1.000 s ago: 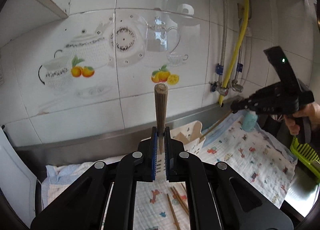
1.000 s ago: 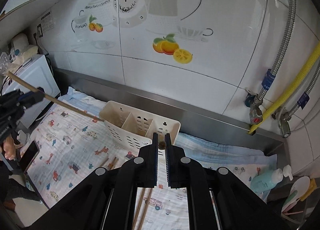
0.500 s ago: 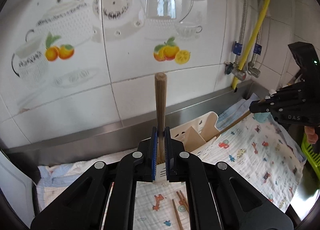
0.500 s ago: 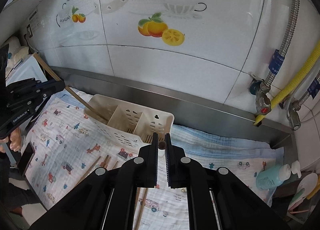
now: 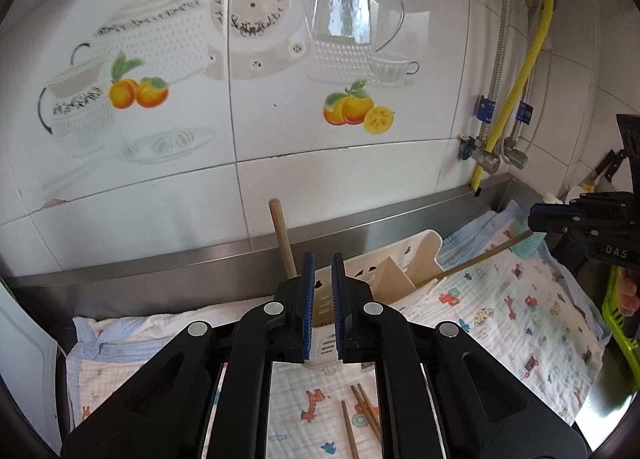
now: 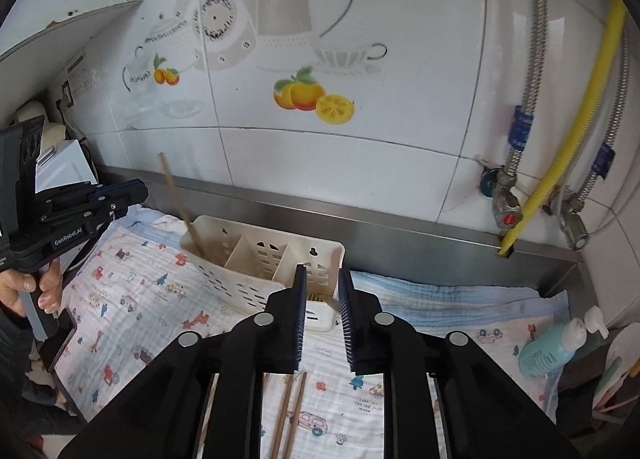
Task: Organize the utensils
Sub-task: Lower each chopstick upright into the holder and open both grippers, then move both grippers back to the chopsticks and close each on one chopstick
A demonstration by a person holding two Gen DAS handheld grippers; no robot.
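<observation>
A cream plastic utensil holder point(image 5: 404, 259) point(image 6: 256, 259) with several compartments lies on the printed cloth by the wall. One wooden chopstick point(image 5: 282, 235) point(image 6: 176, 195) stands free in its left compartment, leaning. My left gripper point(image 5: 323, 257) point(image 6: 138, 193) is just in front of it; its jaws are opening, with nothing between them. A second chopstick point(image 5: 472, 259) slants from the holder's right end up to my right gripper point(image 5: 534, 219) point(image 6: 322, 275). Those jaws are opening, and the stick's end lies loose between the pads. Loose chopsticks point(image 5: 360, 411) point(image 6: 288, 411) lie on the cloth.
A cartoon-print cloth point(image 6: 132, 291) covers the counter, with a steel ledge and tiled wall behind. Pipes and a yellow hose point(image 6: 568, 127) run down at the right. A blue bottle point(image 6: 548, 351) stands at the right edge, a white appliance point(image 6: 68, 163) at the left, a green basket point(image 5: 616, 307) beyond the right gripper.
My left gripper has let go of its chopstick, which now stands leaning in the holder. The right jaws have parted around the other chopstick, whose far end has gone down into the holder.
</observation>
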